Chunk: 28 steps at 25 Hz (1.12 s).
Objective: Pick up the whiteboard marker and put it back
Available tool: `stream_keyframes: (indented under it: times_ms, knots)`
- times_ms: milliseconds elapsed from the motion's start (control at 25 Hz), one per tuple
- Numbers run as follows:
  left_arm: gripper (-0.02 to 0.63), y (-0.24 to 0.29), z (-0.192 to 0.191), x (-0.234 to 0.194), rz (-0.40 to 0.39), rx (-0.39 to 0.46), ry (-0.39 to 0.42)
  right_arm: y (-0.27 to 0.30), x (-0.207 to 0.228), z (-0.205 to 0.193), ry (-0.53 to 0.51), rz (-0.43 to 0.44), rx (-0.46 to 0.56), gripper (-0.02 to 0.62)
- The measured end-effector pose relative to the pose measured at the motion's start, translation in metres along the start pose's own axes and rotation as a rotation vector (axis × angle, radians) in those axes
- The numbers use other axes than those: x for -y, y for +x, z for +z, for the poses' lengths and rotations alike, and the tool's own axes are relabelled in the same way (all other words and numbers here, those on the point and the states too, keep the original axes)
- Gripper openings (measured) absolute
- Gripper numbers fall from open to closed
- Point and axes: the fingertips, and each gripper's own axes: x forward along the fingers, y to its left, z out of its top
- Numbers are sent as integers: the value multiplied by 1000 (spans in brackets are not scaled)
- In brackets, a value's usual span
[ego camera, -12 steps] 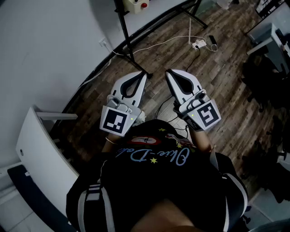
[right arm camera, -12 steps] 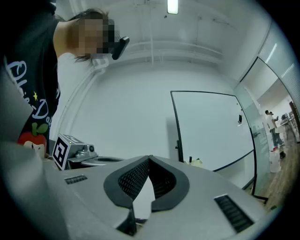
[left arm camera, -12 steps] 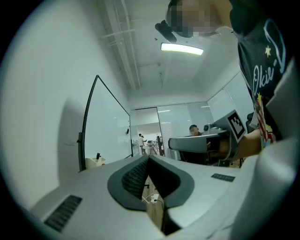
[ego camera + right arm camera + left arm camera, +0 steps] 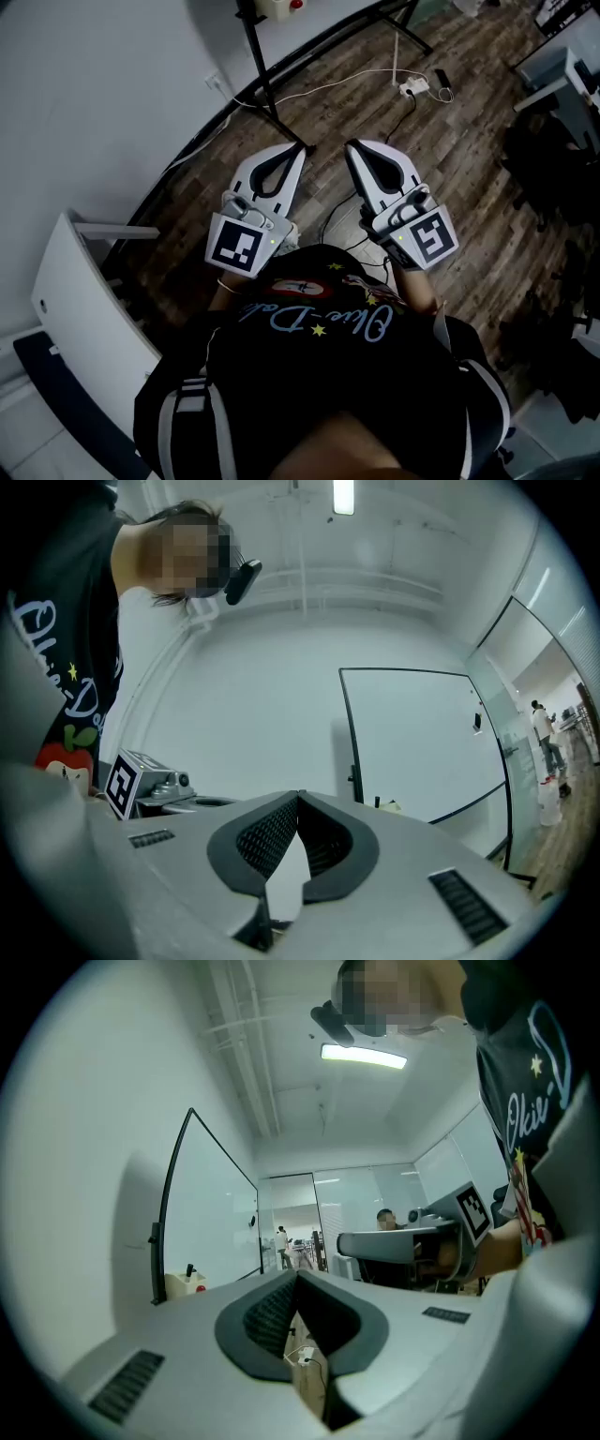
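Note:
Both grippers are held side by side in front of the person's chest, above the wooden floor. My left gripper [image 4: 300, 150] [image 4: 296, 1274] is shut with nothing between its jaws. The right gripper [image 4: 350, 148] [image 4: 298, 794] is shut and empty too. Ahead stands a whiteboard [image 4: 211, 1213] [image 4: 412, 742] on a black stand [image 4: 260, 66]. At its foot is a cream box [image 4: 279, 9] [image 4: 183, 1284] with a red spot. A small dark upright object [image 4: 188, 1269] [image 4: 377, 802] rises from the box. I cannot tell whether it is the marker.
A white power strip [image 4: 412, 91] with cables lies on the floor ahead. A white panel [image 4: 84, 300] leans at the left by the wall. Dark chairs and bags [image 4: 553, 159] crowd the right, with a desk [image 4: 562, 66] at the top right.

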Motion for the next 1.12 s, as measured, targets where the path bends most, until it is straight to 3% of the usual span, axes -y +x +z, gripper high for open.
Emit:
stream_keyframes:
  times_ms: [720,1120]
  knots:
    - [-12,25,5,67,-36,-6,21,-72,16,15,-5,-28,10,38]
    - [-12,35,-5,51,-11,-19,-18,-68,37,11,6,-42,7,38]
